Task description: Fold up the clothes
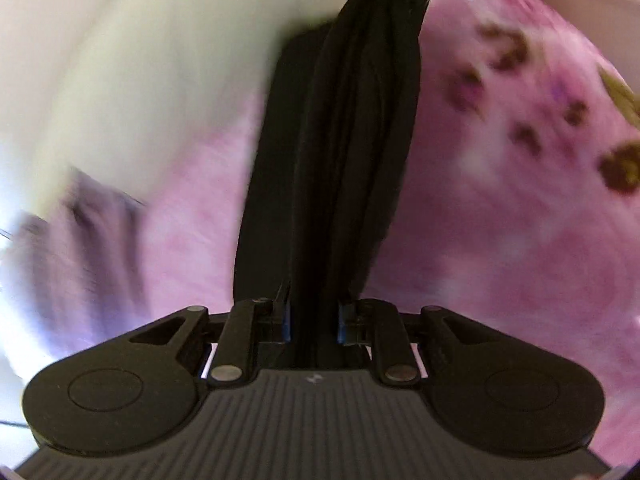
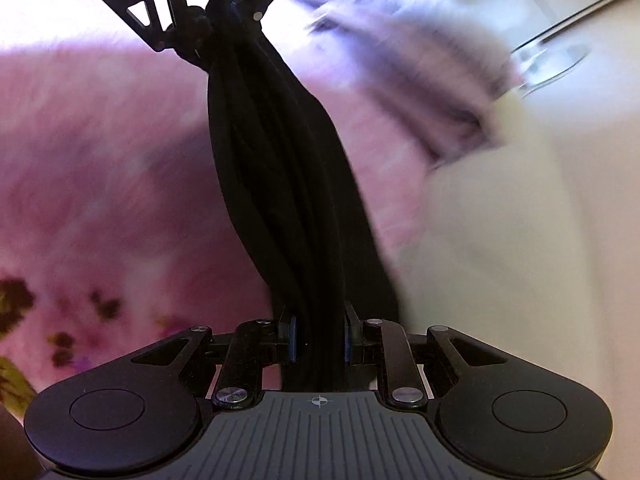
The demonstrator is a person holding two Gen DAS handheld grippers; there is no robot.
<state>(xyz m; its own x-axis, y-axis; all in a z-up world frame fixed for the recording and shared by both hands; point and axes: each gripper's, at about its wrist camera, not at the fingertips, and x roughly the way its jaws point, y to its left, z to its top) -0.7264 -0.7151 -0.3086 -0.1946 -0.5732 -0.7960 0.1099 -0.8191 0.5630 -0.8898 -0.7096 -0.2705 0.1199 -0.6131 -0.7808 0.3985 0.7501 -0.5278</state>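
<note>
The pink bed cover with dark flower marks (image 1: 500,200) is smeared by motion, so its pattern cannot be read. The pale lilac striped cloth (image 2: 420,60) is blurred too (its shape is unclear). The bunched black fabric garment (image 1: 352,160) hides both grippers' pads and the cover behind it.

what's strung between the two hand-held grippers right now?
A bunched black garment spans from the left hand-held gripper to the right hand-held gripper, clamped at both ends. Both wrist views show it, above the pink floral cover.
</note>
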